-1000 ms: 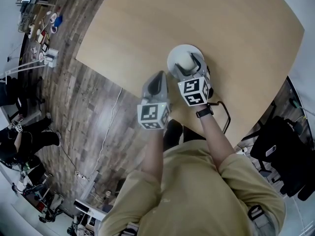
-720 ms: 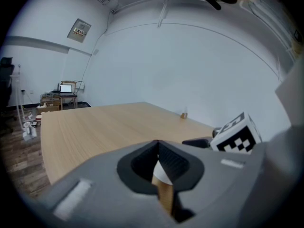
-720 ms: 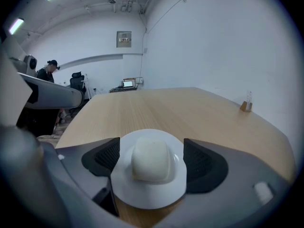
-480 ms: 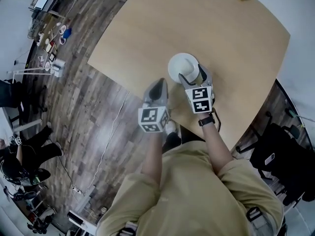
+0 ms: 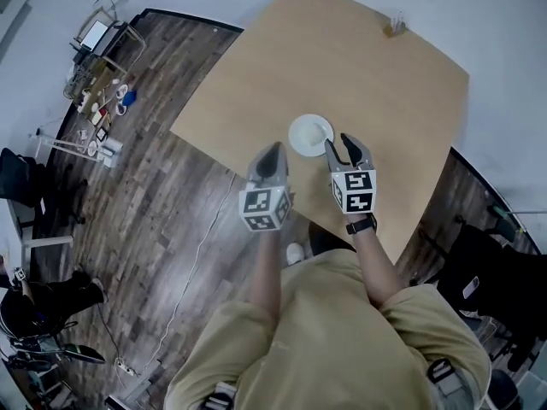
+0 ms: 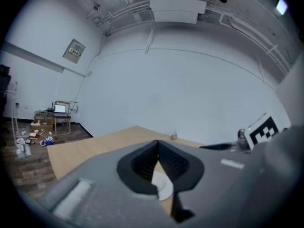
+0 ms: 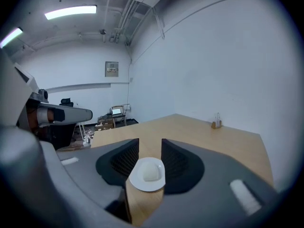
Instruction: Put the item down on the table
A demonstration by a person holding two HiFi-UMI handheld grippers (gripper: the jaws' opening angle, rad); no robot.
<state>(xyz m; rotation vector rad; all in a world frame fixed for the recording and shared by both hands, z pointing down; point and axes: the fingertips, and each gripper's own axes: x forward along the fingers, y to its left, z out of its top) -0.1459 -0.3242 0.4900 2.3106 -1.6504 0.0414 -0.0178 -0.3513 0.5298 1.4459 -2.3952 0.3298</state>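
Observation:
A white plate [image 5: 310, 134] with a pale round lump [image 5: 315, 131] on it rests on the wooden table [image 5: 385, 101], near its front edge. My right gripper [image 5: 344, 143] hovers just right of the plate and short of it, open, with nothing between its fingers. In the right gripper view the plate [image 7: 147, 176] and lump [image 7: 151, 171] lie on the table beyond the open right gripper [image 7: 150, 144]. My left gripper [image 5: 272, 152] hangs left of the plate over the table's edge, its jaws meeting at the tip. In the left gripper view a slice of plate [image 6: 164, 186] shows below the left gripper [image 6: 158, 144].
A small holder with sticks [image 5: 394, 26] stands at the table's far corner, also visible in the right gripper view [image 7: 216, 123]. Dark plank floor [image 5: 154, 186] lies left of the table, with a cluttered trolley [image 5: 98, 67] beyond. A black chair [image 5: 487, 272] is at the right.
My right gripper has pulled back from the plate's rim and now stands apart from it. Both grippers have drawn toward the person, and the view has lifted away from the table.

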